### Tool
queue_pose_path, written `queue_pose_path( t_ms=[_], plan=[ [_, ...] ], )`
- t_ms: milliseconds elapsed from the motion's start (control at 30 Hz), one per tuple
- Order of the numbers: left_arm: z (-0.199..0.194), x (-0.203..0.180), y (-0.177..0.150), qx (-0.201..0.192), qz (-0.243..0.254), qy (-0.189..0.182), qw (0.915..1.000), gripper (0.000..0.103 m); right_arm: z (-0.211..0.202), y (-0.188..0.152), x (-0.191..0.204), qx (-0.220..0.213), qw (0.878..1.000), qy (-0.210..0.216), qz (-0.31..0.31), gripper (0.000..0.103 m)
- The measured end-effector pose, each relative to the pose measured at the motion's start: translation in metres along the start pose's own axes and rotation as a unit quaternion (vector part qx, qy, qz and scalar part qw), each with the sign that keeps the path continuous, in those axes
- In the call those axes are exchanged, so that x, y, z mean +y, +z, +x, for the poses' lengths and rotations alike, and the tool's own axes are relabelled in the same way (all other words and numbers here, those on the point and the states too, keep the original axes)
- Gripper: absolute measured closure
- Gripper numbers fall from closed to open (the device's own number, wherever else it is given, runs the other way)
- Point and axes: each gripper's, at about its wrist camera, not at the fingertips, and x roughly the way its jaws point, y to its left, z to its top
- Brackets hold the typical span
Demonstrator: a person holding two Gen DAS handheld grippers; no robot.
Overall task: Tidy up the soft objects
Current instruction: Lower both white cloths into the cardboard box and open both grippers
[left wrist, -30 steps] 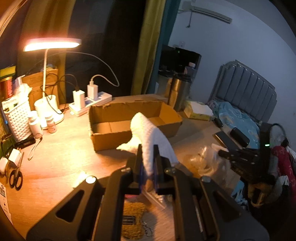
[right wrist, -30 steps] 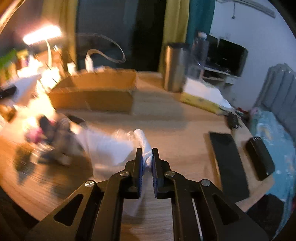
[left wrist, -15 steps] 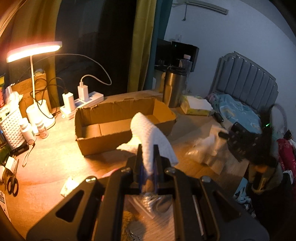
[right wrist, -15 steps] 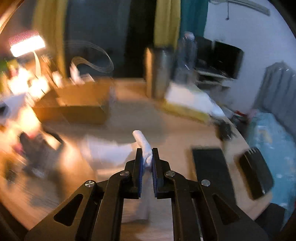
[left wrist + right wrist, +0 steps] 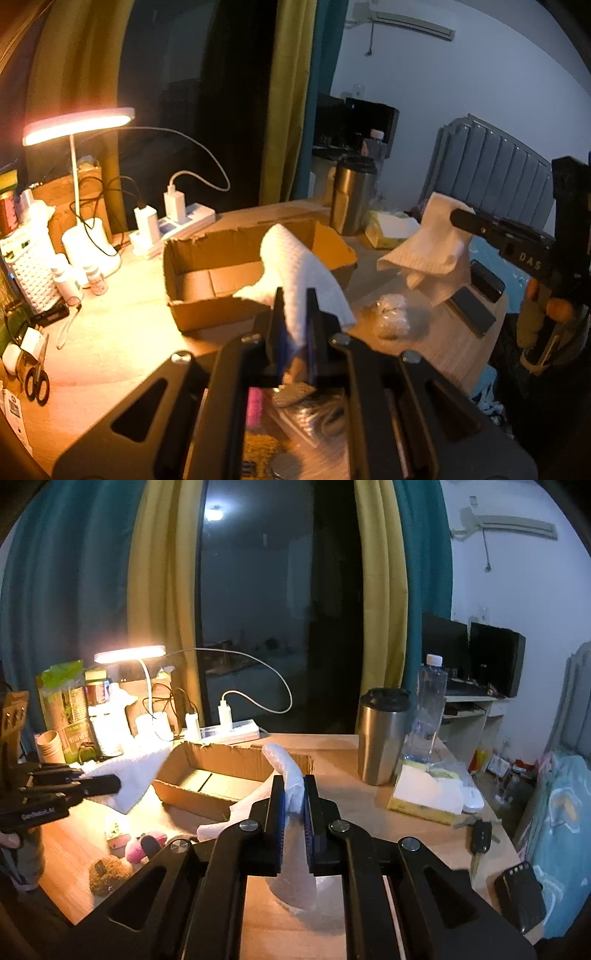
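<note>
Both grippers are up off the desk (image 5: 332, 760), and each one pinches white cloth. The left gripper (image 5: 293, 314) has its jaws pressed onto a white waffle-textured cloth (image 5: 299, 266); the fabric bulges up between the pads and droops forward over the near wall of the cardboard box (image 5: 207, 314). In the right wrist view, the right gripper (image 5: 293, 794) is clamped the same way on white cloth (image 5: 284, 764), a rolled end standing above the pads and the rest hanging below the jaws, clear of the desktop. Whether the two hold one cloth or two, I cannot tell.

From the left camera the right gripper shows at the right edge, white fabric hanging from its tip above the desk's right side, with fingers (image 5: 554, 306) of the person wrapped around its handle.

The box sits open-topped toward the middle of the desk, nearer the back edge. A lit desk lamp (image 5: 77, 125) glows over the back-left corner, a white power strip (image 5: 229, 733) with chargers lying along the back edge just behind the box. A steel tumbler (image 5: 382, 734) stands toward the back right, a clear water bottle (image 5: 428, 709) just beside it, and a tissue box (image 5: 424, 794) lies in front of them. A pink plush toy (image 5: 144, 847) lies near the front-left edge.
</note>
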Motion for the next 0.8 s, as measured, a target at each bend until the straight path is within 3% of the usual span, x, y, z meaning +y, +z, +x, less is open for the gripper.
queue_pose_path(
  t_ms=[500, 800],
  plan=[
    [0.008, 0.035, 0.046, -0.065, 0.002, 0.038, 0.9972, 0.095, 0.057, 0.049, 0.020, -0.020, 0.999, 0.025, -0.019, 0.093],
    [0.053, 0.065, 0.056, -0.045, -0.021, 0.055, 0.9972, 0.095, 0.115, 0.056, 0.012, 0.002, 1.000, 0.027, -0.012, 0.093]
  ],
)
